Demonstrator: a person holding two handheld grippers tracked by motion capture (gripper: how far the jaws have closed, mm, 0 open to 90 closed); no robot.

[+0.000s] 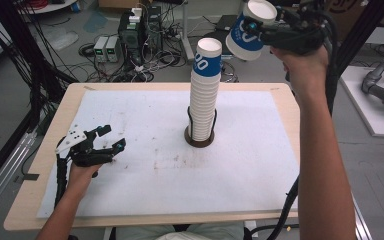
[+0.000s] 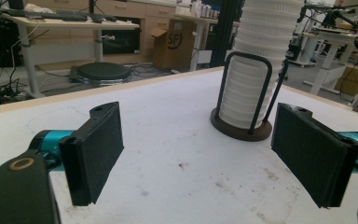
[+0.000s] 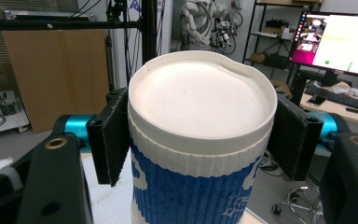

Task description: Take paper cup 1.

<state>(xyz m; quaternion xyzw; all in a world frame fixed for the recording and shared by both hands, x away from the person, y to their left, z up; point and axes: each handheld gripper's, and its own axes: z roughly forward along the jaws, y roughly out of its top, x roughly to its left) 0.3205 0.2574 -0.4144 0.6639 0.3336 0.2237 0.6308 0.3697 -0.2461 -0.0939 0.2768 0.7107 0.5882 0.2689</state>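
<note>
Cup (image 1: 250, 31): 1 paper cup, white with a blue printed band, held upside down in the air above the far right corner of the table, up and to the right of the stack's top.
Cup's base: in the right gripper view it faces the camera, white, round and slightly dented at the rim.
Right gripper (image 1: 263, 26): raised high, its 2 black jaws clamped on opposite sides of the cup (image 3: 200, 140) just below the base.
Stack of cups (image 1: 204, 92): tall column of nested upside-down cups near the table's middle, the top 1 showing the same blue band.
Holder (image 2: 240, 127): dark round base with black wire uprights that hug the lowest cups.
Left gripper (image 1: 111, 137): low over the white mat (image 1: 145, 175) at the near left, jaws spread wide with nothing between them; it may rest on the mat, hard to tell.
Left gripper view: the stack (image 2: 256, 70) stands ahead, right of centre.
Table (image 1: 55, 135): light wood edge around the stained mat.
</note>
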